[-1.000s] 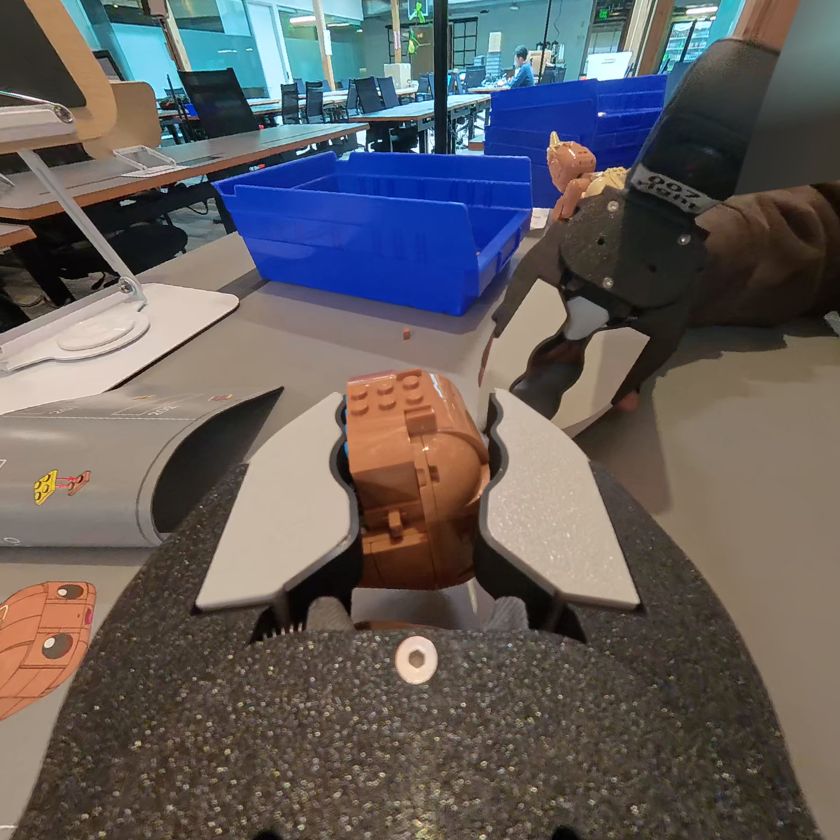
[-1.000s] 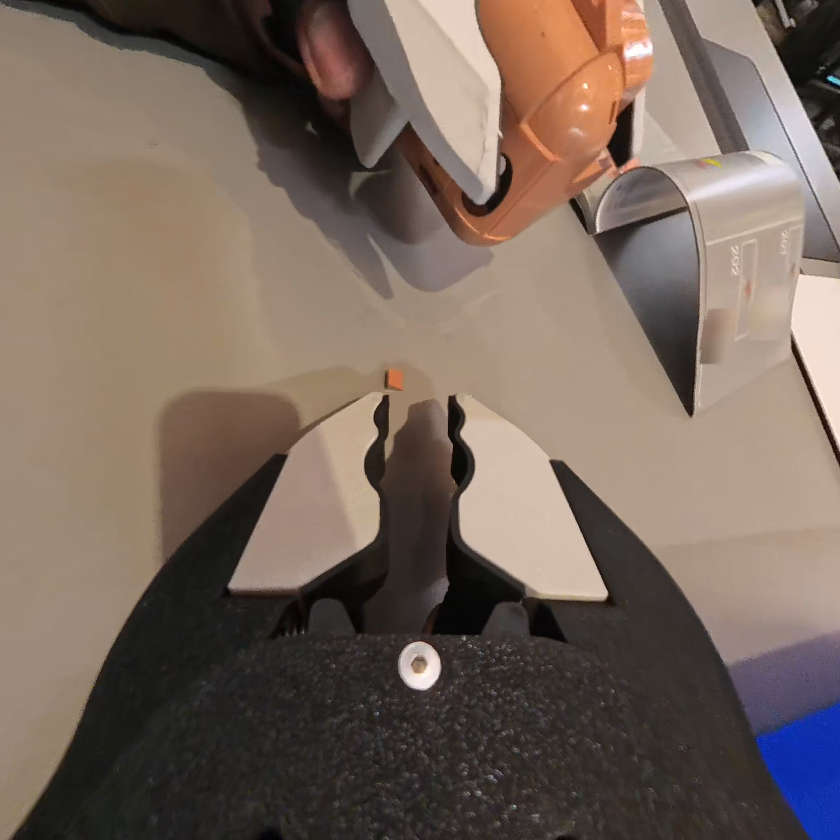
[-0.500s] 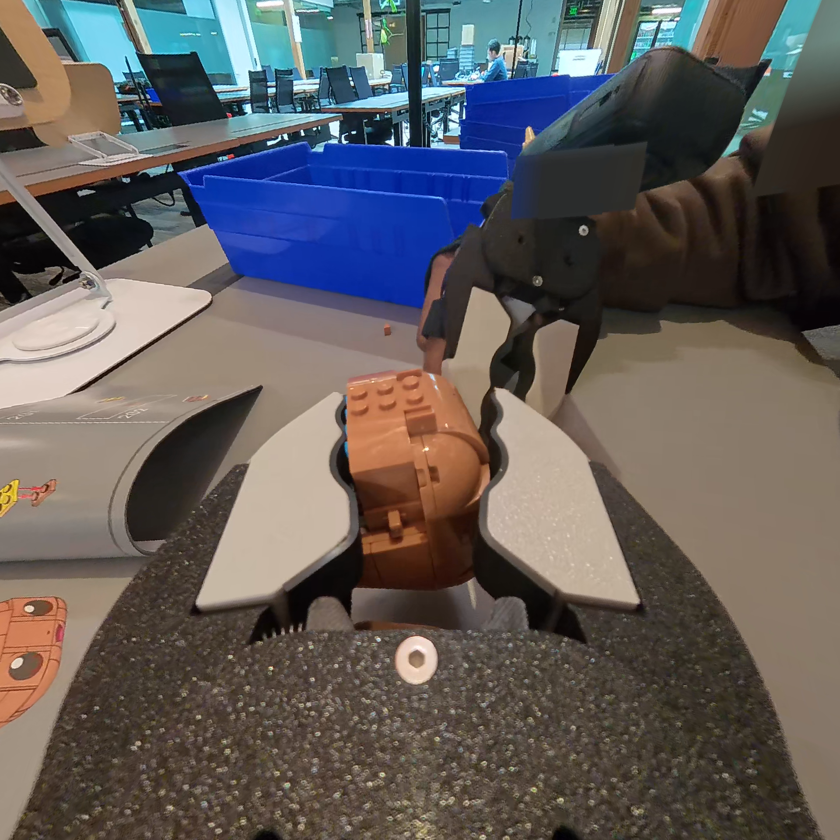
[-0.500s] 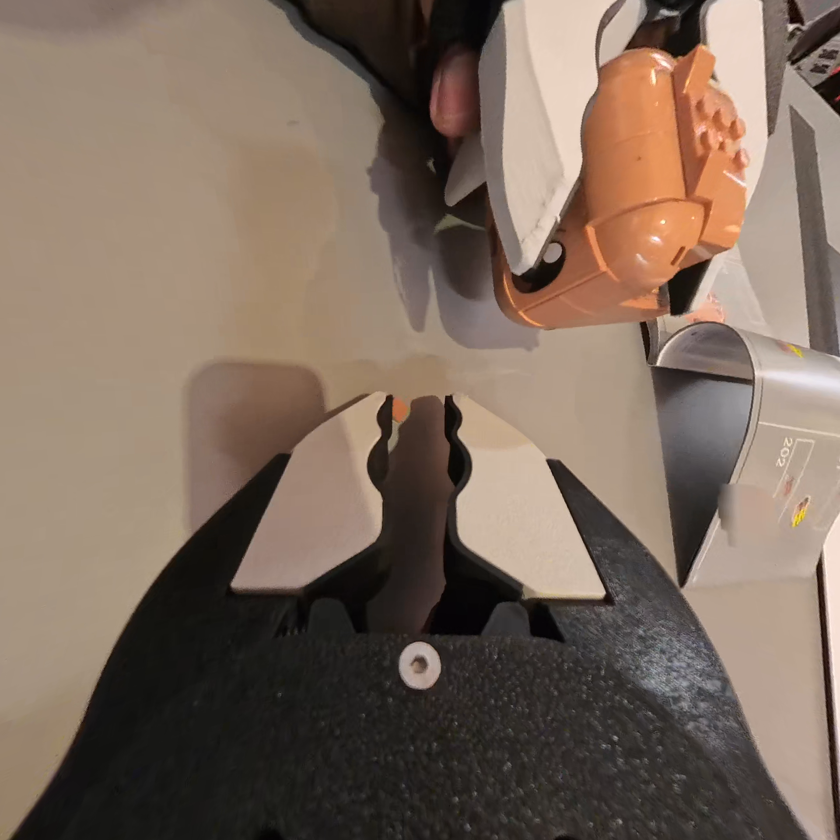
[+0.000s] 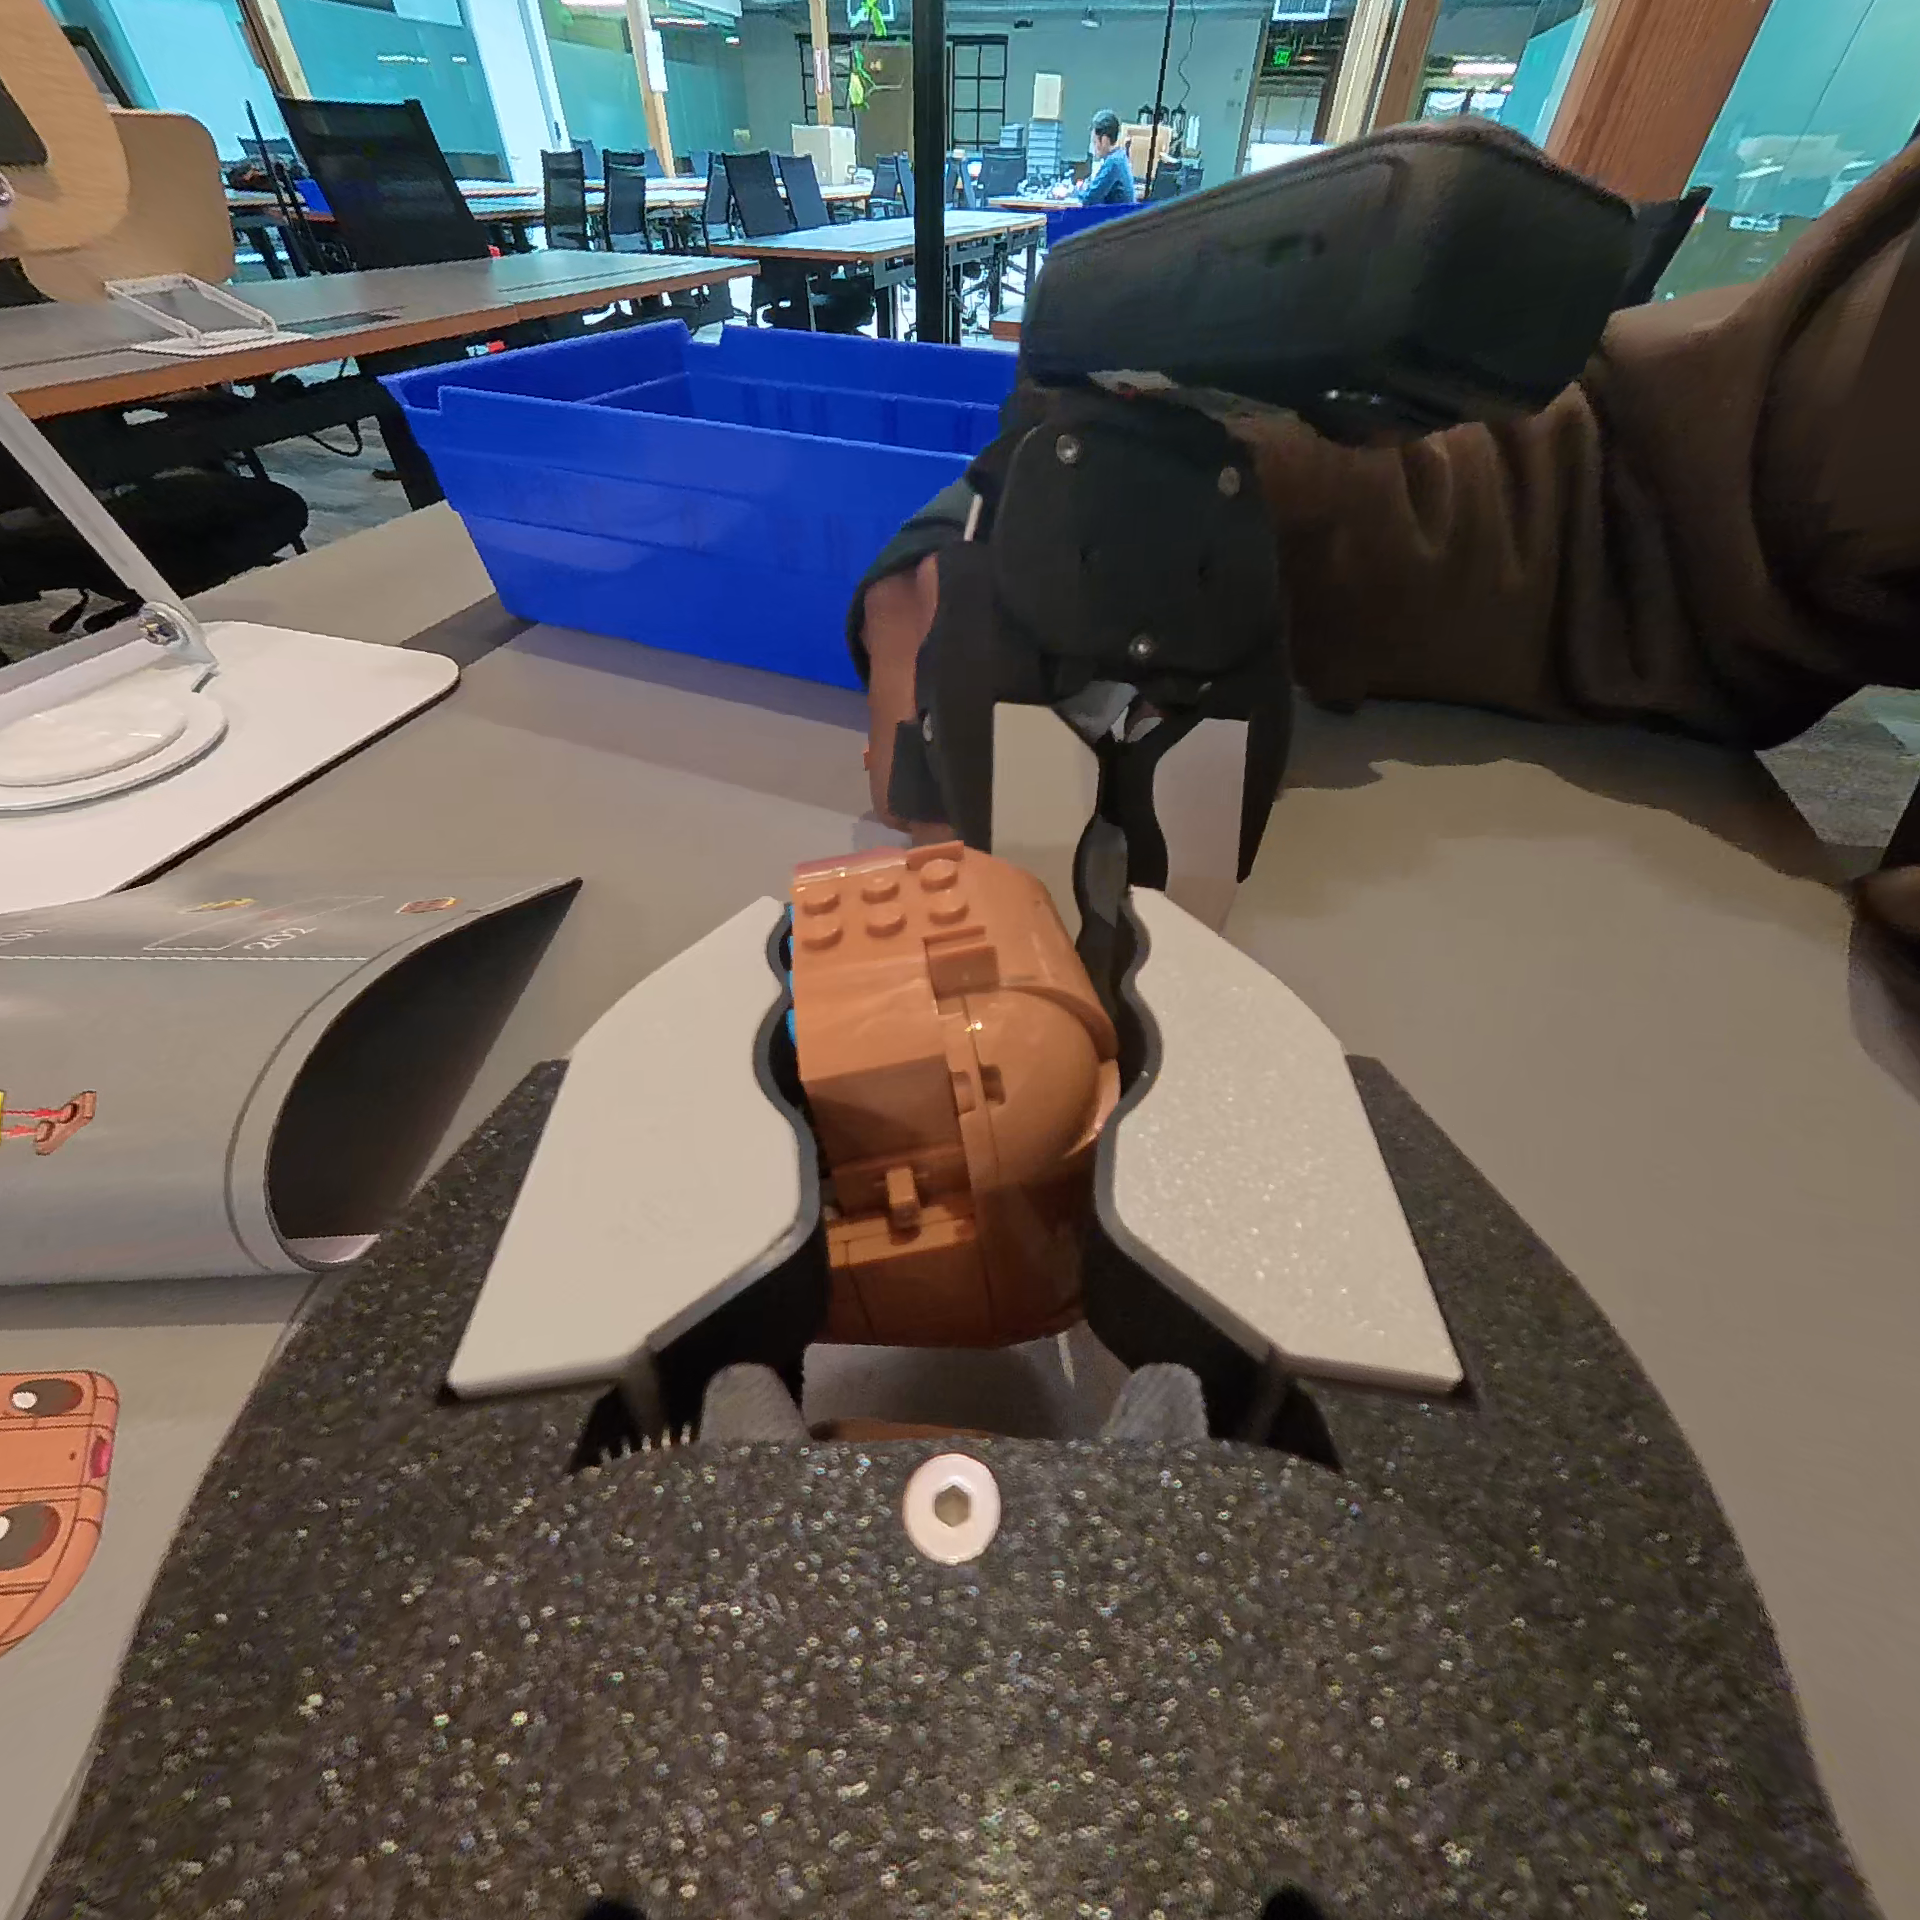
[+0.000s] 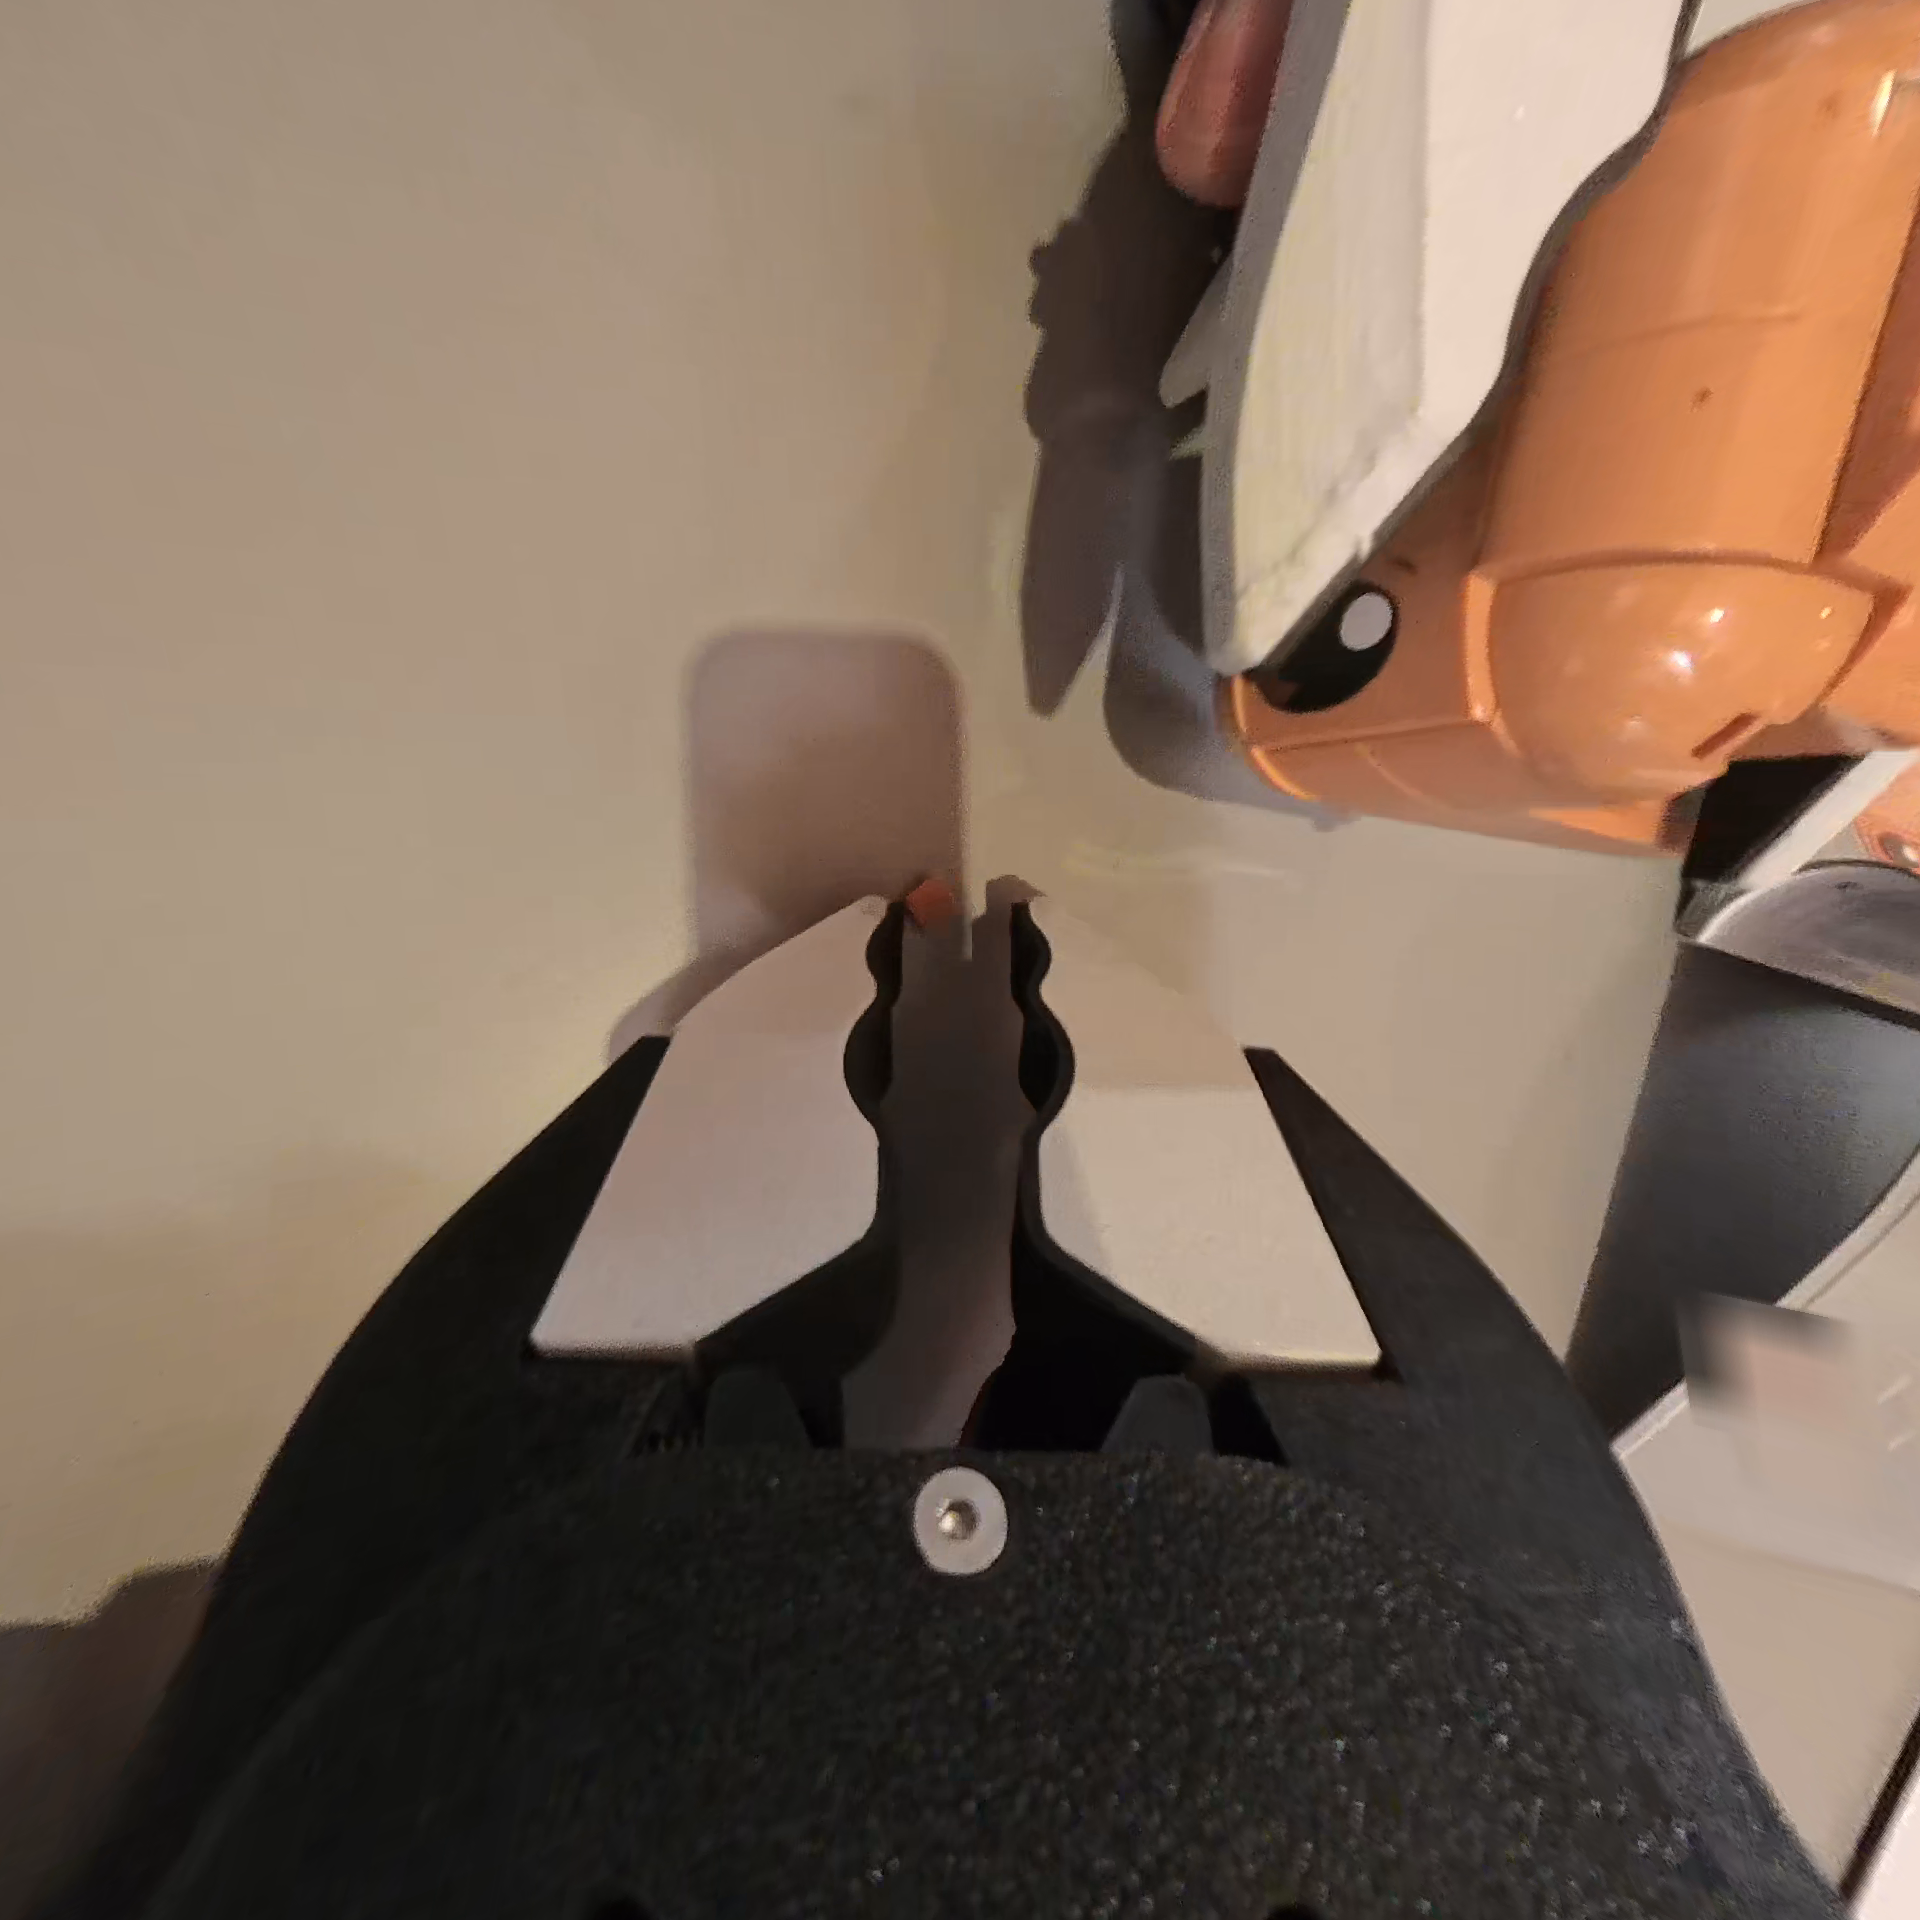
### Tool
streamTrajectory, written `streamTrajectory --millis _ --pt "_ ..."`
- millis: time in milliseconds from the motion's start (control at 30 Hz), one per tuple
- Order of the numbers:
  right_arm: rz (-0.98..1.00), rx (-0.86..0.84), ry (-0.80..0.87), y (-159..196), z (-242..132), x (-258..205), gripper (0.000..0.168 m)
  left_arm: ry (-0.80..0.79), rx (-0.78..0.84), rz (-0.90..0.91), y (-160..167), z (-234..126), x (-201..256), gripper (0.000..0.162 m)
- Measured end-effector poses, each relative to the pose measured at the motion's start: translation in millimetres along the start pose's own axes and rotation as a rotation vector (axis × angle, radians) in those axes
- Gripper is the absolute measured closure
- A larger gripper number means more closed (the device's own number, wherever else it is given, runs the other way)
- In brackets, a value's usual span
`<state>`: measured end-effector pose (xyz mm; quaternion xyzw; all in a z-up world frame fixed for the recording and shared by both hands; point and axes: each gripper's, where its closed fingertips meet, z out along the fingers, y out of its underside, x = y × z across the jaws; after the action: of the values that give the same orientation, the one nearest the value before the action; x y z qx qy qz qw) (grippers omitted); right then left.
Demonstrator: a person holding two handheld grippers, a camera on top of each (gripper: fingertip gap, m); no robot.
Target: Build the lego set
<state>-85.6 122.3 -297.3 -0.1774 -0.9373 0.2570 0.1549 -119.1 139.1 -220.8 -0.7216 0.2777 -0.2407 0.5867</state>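
Observation:
My left gripper (image 5: pixel 951 914) is shut on a brown lego animal body (image 5: pixel 935 1122) and holds it just above the grey table, studs facing forward. It also shows in the right wrist view (image 6: pixel 1662 582), with a black eye and one of the left gripper's fingers (image 6: pixel 1382 312) beside it. My right gripper (image 6: pixel 953 909) points down at the table with a narrow gap between its jaws. A tiny orange lego piece (image 6: pixel 930 902) lies on the table at its left fingertip. The right gripper (image 5: pixel 1112 862) stands right in front of the left one.
A blue bin (image 5: pixel 675 520) stands behind the right gripper. A curled grey instruction booklet (image 5: pixel 208 1060) lies at the left and shows in the right wrist view (image 6: pixel 1766 1091). A white stand base (image 5: pixel 260 717) is at the far left. A brown sleeve (image 5: pixel 1558 520) reaches in from the right. Spacing between my two grippers at the tips: around 9 cm.
My right gripper has moved forward and down over the tiny orange piece, which now sits at its fingertips. It has come closer to the left gripper, which still holds the brown body.

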Motion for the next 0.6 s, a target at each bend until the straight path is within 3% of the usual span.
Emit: streamTrajectory --millis 267,600 --pt "0.035 0.009 -0.029 -3.5 4.6 0.5 0.160 0.002 -0.004 0.004 0.6 0.1 0.7 0.105" --pt "0.061 0.000 0.012 -3.3 4.6 1.0 0.160 0.007 -0.009 0.015 1.2 0.6 2.7 0.105"
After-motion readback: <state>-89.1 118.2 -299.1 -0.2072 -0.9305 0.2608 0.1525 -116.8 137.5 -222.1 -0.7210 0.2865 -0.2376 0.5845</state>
